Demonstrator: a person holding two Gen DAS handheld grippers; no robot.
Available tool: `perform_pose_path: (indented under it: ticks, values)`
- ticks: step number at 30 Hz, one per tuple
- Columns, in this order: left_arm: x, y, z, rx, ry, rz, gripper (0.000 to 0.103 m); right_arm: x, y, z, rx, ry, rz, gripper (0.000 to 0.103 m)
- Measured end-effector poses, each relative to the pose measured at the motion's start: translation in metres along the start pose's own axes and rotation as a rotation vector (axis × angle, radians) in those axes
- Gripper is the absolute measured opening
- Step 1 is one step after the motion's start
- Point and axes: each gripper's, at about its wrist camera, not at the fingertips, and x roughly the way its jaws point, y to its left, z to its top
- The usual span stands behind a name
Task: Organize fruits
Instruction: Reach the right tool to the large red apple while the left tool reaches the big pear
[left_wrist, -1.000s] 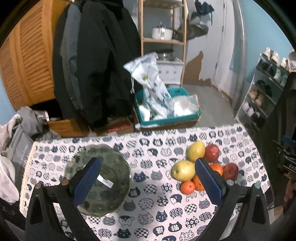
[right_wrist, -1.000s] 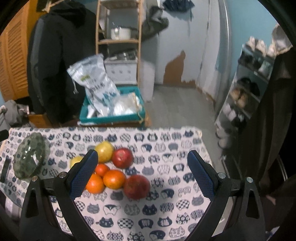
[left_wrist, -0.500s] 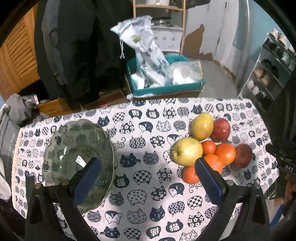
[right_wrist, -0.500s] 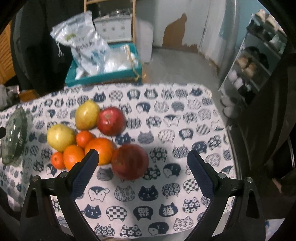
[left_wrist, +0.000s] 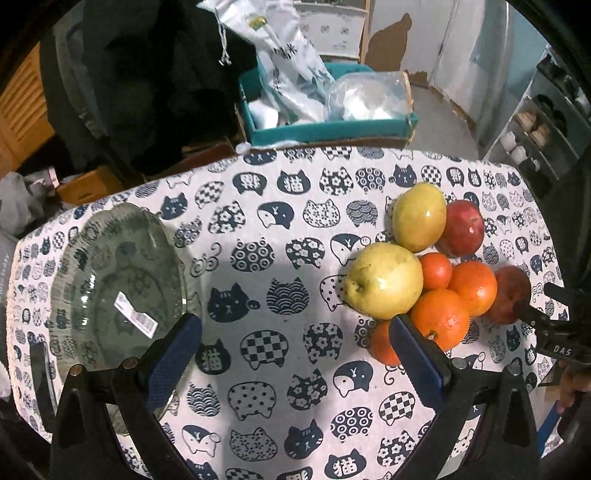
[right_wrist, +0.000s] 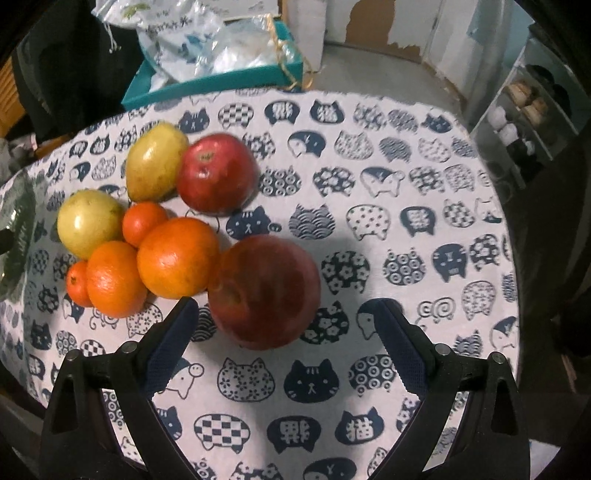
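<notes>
A cluster of fruit lies on the cat-print tablecloth (left_wrist: 280, 258): two yellow-green fruits (left_wrist: 384, 280), two red apples (right_wrist: 264, 291), two oranges (right_wrist: 177, 256) and small tangerines (right_wrist: 142, 223). A green glass bowl (left_wrist: 110, 280) stands empty at the table's left. My left gripper (left_wrist: 293, 343) is open and empty over the cloth between bowl and fruit. My right gripper (right_wrist: 284, 328) is open, its jaws either side of the near red apple without touching it. The right gripper's fingers (left_wrist: 532, 317) show by that apple in the left wrist view.
Beyond the table's far edge stands a teal box (left_wrist: 325, 125) with plastic bags. Dark coats (left_wrist: 147, 74) hang behind on the left. A shoe rack (right_wrist: 528, 107) stands at the right. A dark flat object (left_wrist: 42, 384) lies left of the bowl.
Both grippers have moved down and forward toward the table. The fruit looks larger, and the near red apple now sits between my right gripper's jaws.
</notes>
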Motion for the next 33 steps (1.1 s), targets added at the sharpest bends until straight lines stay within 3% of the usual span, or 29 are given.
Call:
perform_pose_path:
  ticks: [13,17,23,31,33]
  values:
    - [0.031,-0.017,0.012,0.008,0.051,-0.053,0.102,0.029,-0.001,0.005,0.0,0.054,0.126,0.078]
    - [0.038,-0.026,0.017,0.021,0.057,-0.078,0.102,0.031,0.001,0.006,-0.006,0.054,0.125,0.077]
    - [0.053,-0.045,0.024,0.033,0.081,-0.108,0.102,0.026,-0.006,0.007,0.007,-0.008,0.042,0.076]
    - [0.072,-0.057,0.028,0.039,0.116,-0.119,0.102,0.019,-0.019,0.018,0.042,-0.086,-0.004,0.076]
    - [0.077,-0.056,0.028,0.035,0.125,-0.126,0.096,0.021,-0.017,0.02,0.043,-0.09,-0.004,0.076]
